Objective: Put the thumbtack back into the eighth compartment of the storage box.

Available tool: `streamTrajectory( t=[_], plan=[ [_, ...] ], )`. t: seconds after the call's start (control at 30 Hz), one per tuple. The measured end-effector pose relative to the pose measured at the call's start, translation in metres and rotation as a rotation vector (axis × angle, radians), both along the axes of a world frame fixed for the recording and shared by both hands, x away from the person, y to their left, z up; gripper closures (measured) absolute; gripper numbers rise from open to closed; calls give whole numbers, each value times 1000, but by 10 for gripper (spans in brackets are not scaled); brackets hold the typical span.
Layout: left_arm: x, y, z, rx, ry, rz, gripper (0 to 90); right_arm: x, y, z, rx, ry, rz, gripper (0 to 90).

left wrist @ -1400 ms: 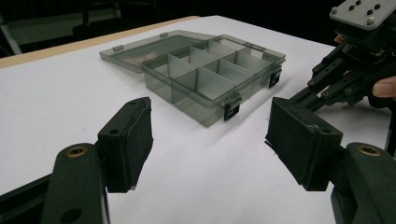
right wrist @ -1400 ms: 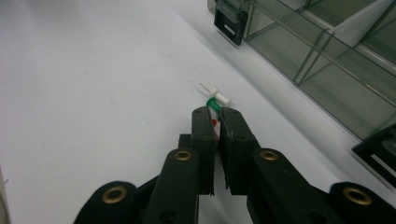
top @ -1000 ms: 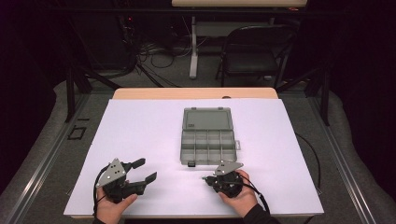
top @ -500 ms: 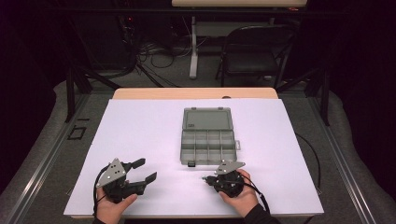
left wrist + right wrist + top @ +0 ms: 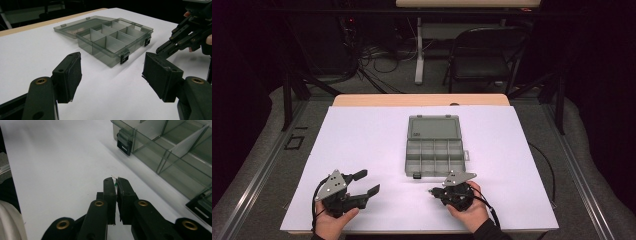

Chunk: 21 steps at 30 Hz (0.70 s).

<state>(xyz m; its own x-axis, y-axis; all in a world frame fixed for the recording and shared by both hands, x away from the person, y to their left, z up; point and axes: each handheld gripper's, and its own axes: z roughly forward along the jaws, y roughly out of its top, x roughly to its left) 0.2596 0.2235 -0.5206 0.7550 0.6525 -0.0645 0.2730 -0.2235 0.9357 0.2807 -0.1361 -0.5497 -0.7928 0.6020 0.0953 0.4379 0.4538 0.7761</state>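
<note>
White sheeting covers the table (image 5: 362,135), with a strip of bare wood along its far edge. At the left, the left gripper (image 5: 366,182) rests on the sheet in the person's left hand (image 5: 332,222), jaws spread wide with nothing between them, pointing right and slightly away toward the box. In the left gripper view its two pads stand well apart over bare sheet. At centre lies the organiser box (image 5: 434,150), smoky translucent plastic, lid laid open flat on the far side. Its long axis, tray plus lid, runs away from the person; the divided tray is the near half, with black latches on the near wall. To the right, just beside the tray's near right corner, the right gripper (image 5: 432,191) sits in the right hand (image 5: 467,210), pointing left. Its jaws are closed on a small component (image 5: 115,183), a green speck with a thin wire lead, too small to identify.
</note>
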Motion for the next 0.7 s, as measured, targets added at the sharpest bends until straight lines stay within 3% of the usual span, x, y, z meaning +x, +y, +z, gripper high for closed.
streamTrajectory(
  t=[0.47, 0.7],
  plan=[
    [0, 0, 0, 1, -1, 6, 309, 0, -8, 32, 17, -51, -24, 858],
    [-1, 0, 0, 0, 1, 7, 309, 9, -16, 44, 9, -41, -55, 858]
  ],
)
